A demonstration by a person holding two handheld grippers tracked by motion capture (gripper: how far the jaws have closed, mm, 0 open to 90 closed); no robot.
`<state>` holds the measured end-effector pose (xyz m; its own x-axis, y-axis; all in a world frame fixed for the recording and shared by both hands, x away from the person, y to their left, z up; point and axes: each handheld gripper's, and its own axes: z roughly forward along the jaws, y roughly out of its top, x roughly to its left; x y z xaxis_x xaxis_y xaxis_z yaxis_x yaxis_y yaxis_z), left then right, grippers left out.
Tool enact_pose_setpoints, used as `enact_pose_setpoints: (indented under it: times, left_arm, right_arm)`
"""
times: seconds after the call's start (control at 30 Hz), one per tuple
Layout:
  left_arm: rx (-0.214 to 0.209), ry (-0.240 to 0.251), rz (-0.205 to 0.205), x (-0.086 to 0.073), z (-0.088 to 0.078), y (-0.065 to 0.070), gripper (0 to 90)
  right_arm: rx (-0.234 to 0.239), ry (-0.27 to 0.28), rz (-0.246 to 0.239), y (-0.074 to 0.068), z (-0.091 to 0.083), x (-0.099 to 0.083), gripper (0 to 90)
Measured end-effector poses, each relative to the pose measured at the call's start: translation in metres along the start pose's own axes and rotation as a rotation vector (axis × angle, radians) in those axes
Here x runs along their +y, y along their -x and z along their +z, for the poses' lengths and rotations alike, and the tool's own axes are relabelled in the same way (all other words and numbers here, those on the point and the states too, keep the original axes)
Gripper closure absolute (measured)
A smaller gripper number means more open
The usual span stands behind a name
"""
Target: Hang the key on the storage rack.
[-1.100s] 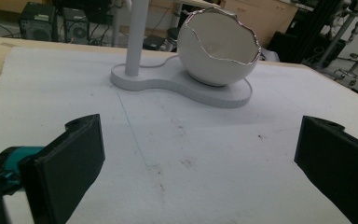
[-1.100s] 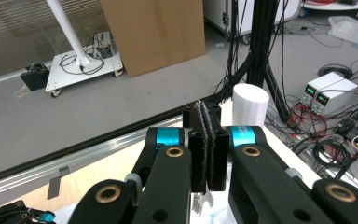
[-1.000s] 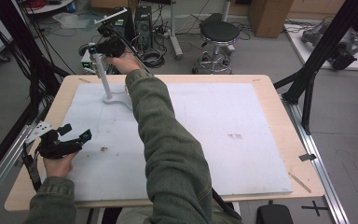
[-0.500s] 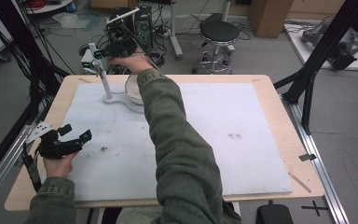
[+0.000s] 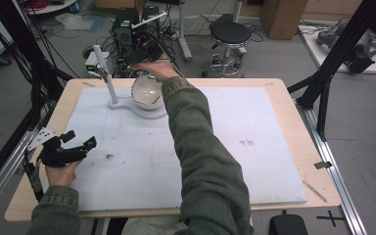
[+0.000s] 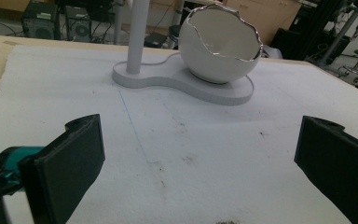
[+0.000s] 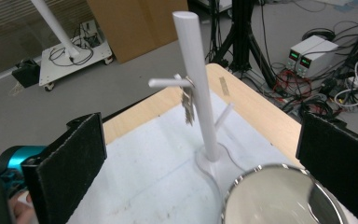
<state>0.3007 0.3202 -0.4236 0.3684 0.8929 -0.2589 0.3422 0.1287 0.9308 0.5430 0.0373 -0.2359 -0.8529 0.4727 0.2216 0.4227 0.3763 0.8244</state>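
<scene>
A white stand (image 5: 127, 105) sits at the far left of the white mat, with an upright post (image 5: 105, 73) and a jagged-rimmed, eggshell-like bowl (image 5: 147, 93) on its base. My right gripper (image 5: 130, 58) hovers open above the table's far edge, behind the bowl. In the right gripper view the post (image 7: 198, 84) rises between the wide jaws. A small metal item (image 7: 188, 108) hangs from a side peg, and the bowl's rim (image 7: 279, 196) lies just below. My left gripper (image 5: 77, 146) rests open near the left edge. It faces the bowl (image 6: 221, 44) and the stand's base (image 6: 182, 81) from afar.
A white foam mat (image 5: 254, 161) covers most of the wooden table (image 5: 303, 147), with a few dark smudges (image 5: 247, 143). A person's right sleeve (image 5: 200, 156) crosses the middle of the mat. Beyond the far edge stand electronics boxes (image 5: 125, 24), cables and a stool (image 5: 230, 34).
The right arm has swung its gripper to the right, from by the post to above and behind the bowl, which now shows. The left gripper has stayed put.
</scene>
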Motion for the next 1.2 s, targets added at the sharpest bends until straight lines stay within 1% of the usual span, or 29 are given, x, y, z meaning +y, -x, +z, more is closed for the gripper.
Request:
enact_pose_setpoints:
  times: [0.17,0.2,0.27,0.3,0.4,0.5,0.6,0.7,0.77,0.87,0.93,0.97,1.03,1.2]
  left_arm:
    - [0.004,-0.005,0.004,0.0,0.0,0.001,2.0]
    - [0.004,-0.005,0.004,0.0,0.0,0.001,2.0]
    - [0.005,-0.004,0.002,-0.001,-0.001,0.001,2.0]
    - [0.005,-0.004,0.002,0.0,-0.001,0.001,2.0]
    - [0.006,-0.004,0.002,-0.001,-0.001,0.001,2.0]
    - [0.005,-0.006,0.002,-0.001,-0.001,0.001,2.0]
    - [0.004,-0.007,0.003,-0.001,-0.001,0.001,2.0]
    - [0.005,-0.006,0.002,-0.001,-0.001,0.001,2.0]
    - [0.006,-0.005,0.003,-0.001,-0.001,0.001,2.0]
    - [0.006,-0.004,0.004,-0.001,-0.001,0.001,2.0]
    - [0.007,-0.004,0.003,0.0,-0.001,0.001,2.0]
    - [0.006,-0.004,0.004,0.0,-0.001,0.001,2.0]
    - [0.007,-0.002,0.003,0.0,-0.001,0.001,2.0]
    - [0.007,-0.004,0.005,0.0,0.0,0.001,2.0]
  right_arm:
    - [-0.017,0.012,0.012,0.01,-0.019,-0.017,0.5]
    - [-0.025,0.009,0.02,0.012,-0.023,-0.02,0.5]
    - [-0.038,0.011,0.02,0.015,-0.029,-0.026,0.5]
    - [-0.041,0.01,0.029,0.017,-0.032,-0.029,0.5]
    - [-0.053,0.014,0.029,0.021,-0.04,-0.035,0.5]
    - [-0.065,0.02,0.038,0.025,-0.049,-0.041,0.5]
    - [-0.08,0.014,0.042,0.029,-0.057,-0.046,0.5]
    - [-0.089,0.01,0.034,0.029,-0.063,-0.048,0.5]
    - [-0.093,0.008,0.038,0.029,-0.067,-0.048,0.5]
    - [-0.104,0.015,0.034,0.029,-0.072,-0.05,0.6]
    - [-0.108,0.018,0.04,0.03,-0.074,-0.054,0.6]
    - [-0.11,0.013,0.033,0.031,-0.076,-0.057,0.6]
    - [-0.12,0.01,0.041,0.032,-0.079,-0.061,0.6]
    - [-0.132,0.018,0.047,0.035,-0.09,-0.07,0.6]
